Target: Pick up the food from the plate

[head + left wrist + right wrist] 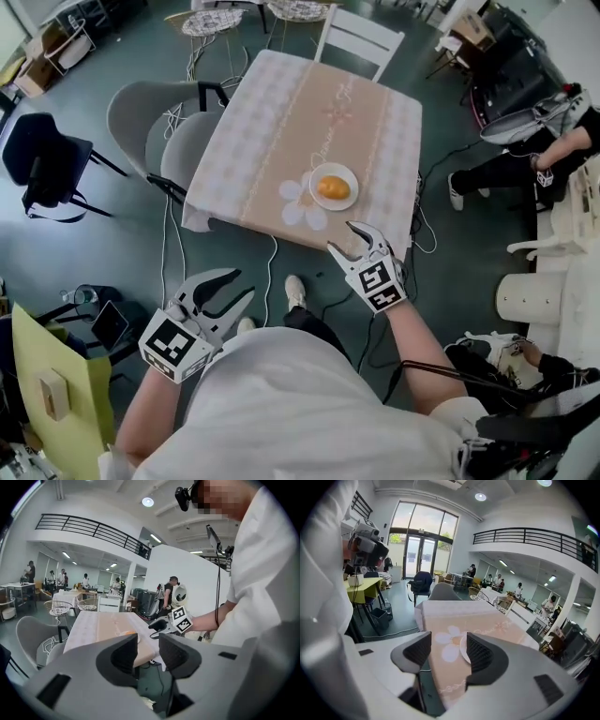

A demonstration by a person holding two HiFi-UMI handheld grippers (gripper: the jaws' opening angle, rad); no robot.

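An orange piece of food (332, 187) lies on a small white plate (350, 174) near the front edge of a table with a beige flowered cloth (281, 122). My right gripper (342, 239) hovers just off that edge, below the plate, open and empty. My left gripper (242, 284) is lower left, over the floor, also open and empty. In the left gripper view, open jaws (147, 656) frame the table corner, the food (126, 633) and the right gripper (157, 625). In the right gripper view, the jaws (449, 651) stand apart with the plate (462, 649) partly hidden behind one finger.
Two grey chairs (141, 112) stand at the table's left side and a white chair (361, 37) at its far end. Cables trail on the floor under the table. A dark chair (42, 159) and a yellow-green table (47, 375) are at the left. A person (525, 164) sits at the right.
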